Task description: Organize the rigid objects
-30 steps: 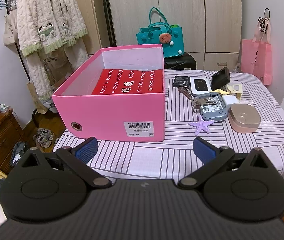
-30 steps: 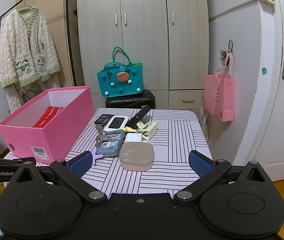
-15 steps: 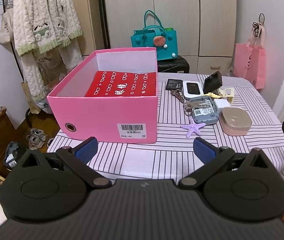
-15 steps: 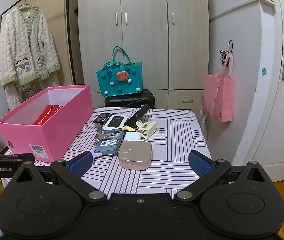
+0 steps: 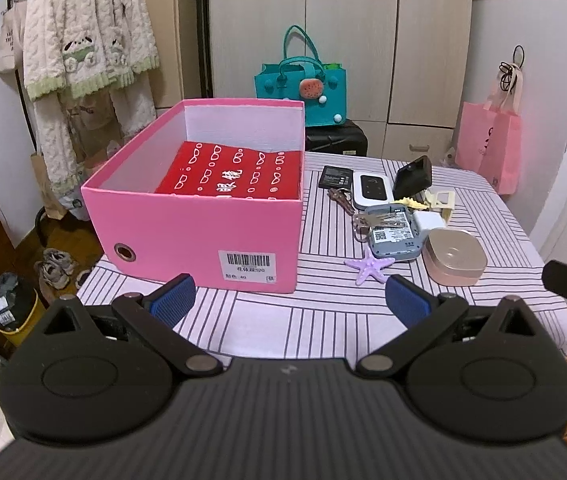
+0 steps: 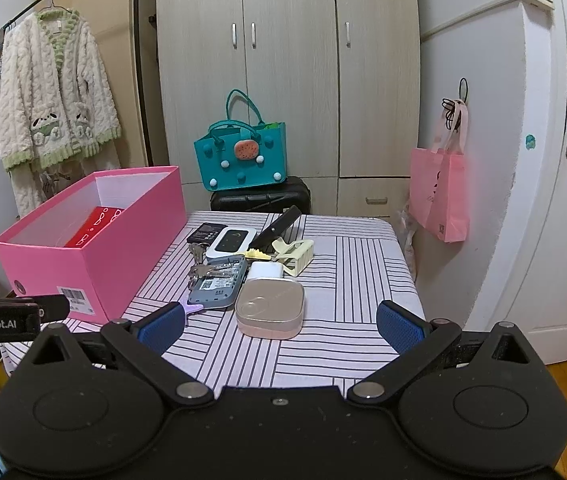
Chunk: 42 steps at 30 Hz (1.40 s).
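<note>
**Twin black grippers, blue-tipped**

Each handheld unit, the left gripper (image 5: pixel 289 298) and the right gripper (image 6: pixel 283 322), pairs a ribbed matte-black body with two round discs, silver pivot screws and angled black fingers (image 5: pixel 143 316) ending in blue textured pads (image 6: pixel 397 326). Beside the right gripper, white "GenRobot.AI" lettering marks the left unit's side.

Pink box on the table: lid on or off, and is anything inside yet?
Off, and not empty. The pink box stands open-topped with no lid on it, and a red patterned package lies on its floor.

We see only a corner of the red patterned flat box (image 6: pixel 95 226) behind the pink cardboard box's (image 6: pixel 123 256) wall.
</note>
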Motion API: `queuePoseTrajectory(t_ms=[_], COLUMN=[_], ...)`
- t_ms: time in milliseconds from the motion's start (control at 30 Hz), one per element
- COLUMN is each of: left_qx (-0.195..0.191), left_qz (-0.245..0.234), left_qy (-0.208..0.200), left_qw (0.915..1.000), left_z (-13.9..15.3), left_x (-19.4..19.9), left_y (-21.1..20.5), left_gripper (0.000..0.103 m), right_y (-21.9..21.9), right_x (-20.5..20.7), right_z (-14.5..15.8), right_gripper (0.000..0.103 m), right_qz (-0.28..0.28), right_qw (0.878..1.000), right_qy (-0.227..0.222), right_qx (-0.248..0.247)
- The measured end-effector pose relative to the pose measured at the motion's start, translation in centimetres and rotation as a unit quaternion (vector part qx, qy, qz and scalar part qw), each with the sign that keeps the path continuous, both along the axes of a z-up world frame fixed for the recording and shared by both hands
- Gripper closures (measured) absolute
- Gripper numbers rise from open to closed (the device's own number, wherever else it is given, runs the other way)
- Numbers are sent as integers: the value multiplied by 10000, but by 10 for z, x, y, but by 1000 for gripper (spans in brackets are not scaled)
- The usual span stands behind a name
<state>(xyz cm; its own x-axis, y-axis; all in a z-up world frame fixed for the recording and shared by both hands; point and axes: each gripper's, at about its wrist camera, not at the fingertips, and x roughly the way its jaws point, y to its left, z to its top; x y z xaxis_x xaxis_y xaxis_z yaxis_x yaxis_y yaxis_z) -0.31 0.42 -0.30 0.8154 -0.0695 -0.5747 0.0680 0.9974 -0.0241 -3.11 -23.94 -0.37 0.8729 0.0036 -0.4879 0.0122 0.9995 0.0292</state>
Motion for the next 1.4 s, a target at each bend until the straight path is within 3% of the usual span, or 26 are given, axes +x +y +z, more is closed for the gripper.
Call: queuePoseTrajectory(t_ms=[200,300,567,767,933,1067,1233,1400], left_qx=[220,25,1,-21,693,671,1136,914], left_qz=[129,-192,-954,-1465,-1240,-1079,-519,-474], left_qy=[-12,169,269,696,331,557,762,1048], left_qw=[9997,9997,9951,9868,9893,9903,9892,9891], left_z=[-8,-8,10,16,37,56,70,68], left_x=[5,12,21,36,48,74,110,146], left_y=[-4,-3,1,13,26,52,80,115], left_gripper=[0,0,0,0,0,1,2,6], right_y=[1,1,-1,-3,-7,-8,-12,-13], right_x=[7,9,19,42,69,86,108,128], right_z=[-8,-9,-14,-33,-50,-60,-66,-76], right_gripper=[0,0,0,0,0,0,3,7], right_qz=[282,443,900,1041,1119,1137,1171,1109], right_qw=[9996,9988,9945,9938,9937,9930,9910,9896], right_qy=[-46,-171,-431,-388,-60,217,594,889], right_qx=[84,125,310,-2,-30,-229,-269,-212])
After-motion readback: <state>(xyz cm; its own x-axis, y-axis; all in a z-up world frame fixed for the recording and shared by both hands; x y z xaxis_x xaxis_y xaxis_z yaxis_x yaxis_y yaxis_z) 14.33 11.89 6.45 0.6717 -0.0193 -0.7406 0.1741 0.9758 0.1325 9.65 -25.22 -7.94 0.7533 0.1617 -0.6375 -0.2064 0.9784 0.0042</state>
